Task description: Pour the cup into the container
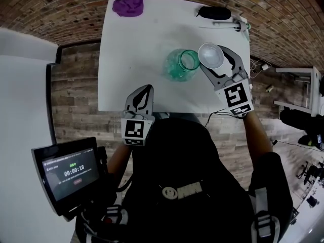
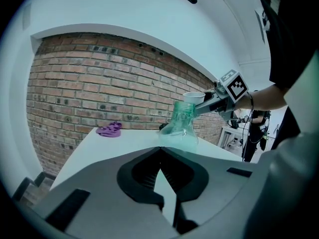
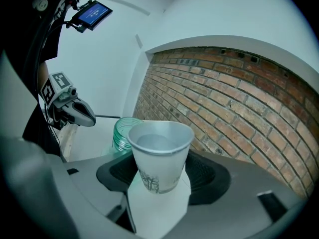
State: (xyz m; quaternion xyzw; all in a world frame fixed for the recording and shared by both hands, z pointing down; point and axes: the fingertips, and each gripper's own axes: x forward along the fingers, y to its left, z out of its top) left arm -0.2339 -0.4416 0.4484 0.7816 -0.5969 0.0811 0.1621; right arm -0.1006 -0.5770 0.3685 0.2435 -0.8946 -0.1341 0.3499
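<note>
- Right gripper (image 1: 212, 53): jaws clamped on the filled cup (image 3: 159, 153), just beside the container (image 1: 181, 65) mouth.
- Left gripper (image 1: 145, 90): jaws together, empty, at the tabletop (image 1: 132, 54) near edge.

Soft, even indoor light with a cool bluish cast. The white table (image 1: 152, 85) is bright, almost washed out, with only faint shadows. All three views bulge fisheye-style, corners dark. The paper cup (image 3: 159, 153) looks sharp; the brick wall (image 3: 239, 103) slightly soft.
</note>
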